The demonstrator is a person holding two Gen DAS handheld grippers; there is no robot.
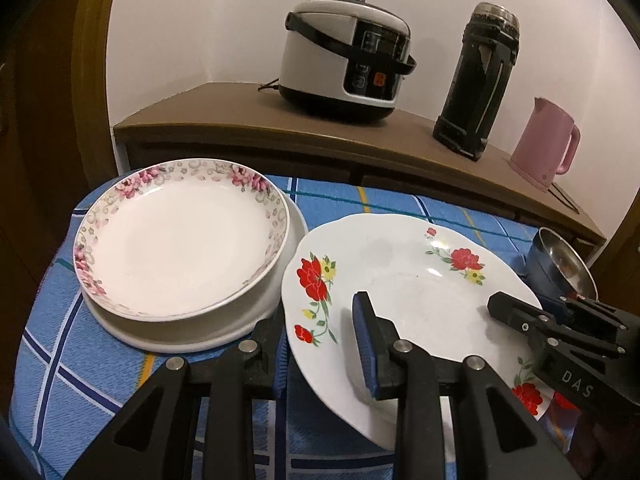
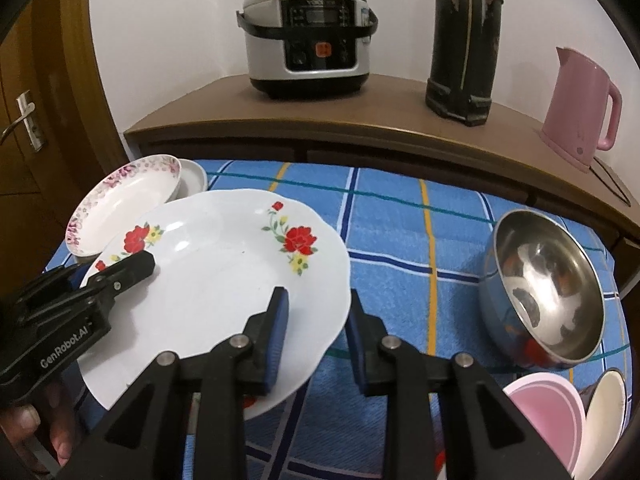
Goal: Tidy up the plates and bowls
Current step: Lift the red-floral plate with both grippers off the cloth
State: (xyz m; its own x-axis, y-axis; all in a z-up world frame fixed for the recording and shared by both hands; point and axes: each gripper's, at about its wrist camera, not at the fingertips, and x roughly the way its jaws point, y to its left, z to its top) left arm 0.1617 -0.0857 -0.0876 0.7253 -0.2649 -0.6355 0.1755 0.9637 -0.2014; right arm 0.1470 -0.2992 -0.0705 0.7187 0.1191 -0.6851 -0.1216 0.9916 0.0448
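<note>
A white plate with red flowers (image 1: 400, 280) is held tilted above the blue checked cloth (image 1: 100, 380). My left gripper (image 1: 320, 344) straddles its left rim, one finger above and one below. My right gripper (image 2: 316, 332) straddles its right rim (image 2: 240, 264) the same way. Whether either pair of pads presses the rim, I cannot tell. A pink-flowered deep plate (image 1: 180, 240) sits on a plain white plate (image 1: 256, 312) at the left, also seen in the right wrist view (image 2: 124, 200). A steel bowl (image 2: 548, 284) lies tilted at the right.
A pink bowl (image 2: 548, 416) and a cream bowl (image 2: 604, 412) stand at the near right corner. Behind the table a wooden cabinet (image 2: 360, 124) carries a rice cooker (image 2: 308, 32), a black flask (image 2: 464, 40) and a pink kettle (image 2: 580, 108).
</note>
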